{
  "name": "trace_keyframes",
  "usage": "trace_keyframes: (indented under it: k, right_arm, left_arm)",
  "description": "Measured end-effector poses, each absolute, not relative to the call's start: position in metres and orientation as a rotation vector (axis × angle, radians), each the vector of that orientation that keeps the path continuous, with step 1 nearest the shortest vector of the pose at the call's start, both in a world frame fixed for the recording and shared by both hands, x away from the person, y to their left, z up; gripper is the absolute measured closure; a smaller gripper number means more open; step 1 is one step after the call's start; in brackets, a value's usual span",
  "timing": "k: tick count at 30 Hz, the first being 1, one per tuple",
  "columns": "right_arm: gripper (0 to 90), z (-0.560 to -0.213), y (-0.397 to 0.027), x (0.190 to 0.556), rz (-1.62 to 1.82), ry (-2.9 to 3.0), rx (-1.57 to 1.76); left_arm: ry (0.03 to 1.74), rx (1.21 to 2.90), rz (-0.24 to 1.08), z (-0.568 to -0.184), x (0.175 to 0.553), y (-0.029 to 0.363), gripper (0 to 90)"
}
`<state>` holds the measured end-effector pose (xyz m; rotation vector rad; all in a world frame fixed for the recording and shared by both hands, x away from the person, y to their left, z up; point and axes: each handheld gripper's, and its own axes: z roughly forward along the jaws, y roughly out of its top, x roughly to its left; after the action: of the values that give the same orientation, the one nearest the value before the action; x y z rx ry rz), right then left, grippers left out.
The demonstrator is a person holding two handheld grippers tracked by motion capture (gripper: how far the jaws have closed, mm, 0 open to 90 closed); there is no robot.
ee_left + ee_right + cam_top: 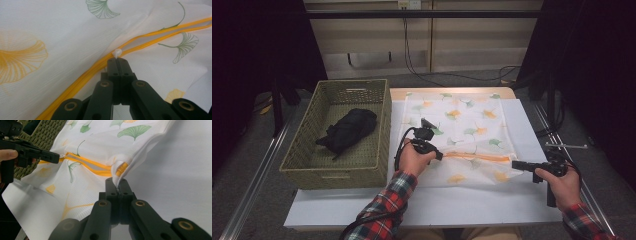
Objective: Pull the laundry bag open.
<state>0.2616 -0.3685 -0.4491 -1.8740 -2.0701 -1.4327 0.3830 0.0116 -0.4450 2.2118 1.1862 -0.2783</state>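
Observation:
A white mesh laundry bag [462, 130] printed with green and orange ginkgo leaves lies flat on the white table [437, 205]. An orange zipper [472, 157] runs across its near part. My left gripper [117, 58] is shut on the white zipper pull [116, 52], at the zipper's left part [441, 155]. My right gripper [117, 182] is shut on the bag's right edge [119, 173] beside the zipper's end, seen at the bag's right side [515, 164] in the high view. The left gripper [58, 159] also shows far off in the right gripper view.
A woven green basket [312, 165] stands left of the bag with a black bundle [348, 130] inside it. The table's front strip near the person is bare white. Cables lie on the floor behind the table.

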Motion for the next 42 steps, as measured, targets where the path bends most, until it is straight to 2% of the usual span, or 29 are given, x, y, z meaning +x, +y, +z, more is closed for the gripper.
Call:
trace_keyframes:
  k: [42]
  right_arm:
    - [89.7, -0.446, -0.374, 0.261, -1.453, -2.065, -1.903]
  left_arm:
    - [1.270, 2.167, -0.228, -0.438, 0.392, 0.030, 90.0]
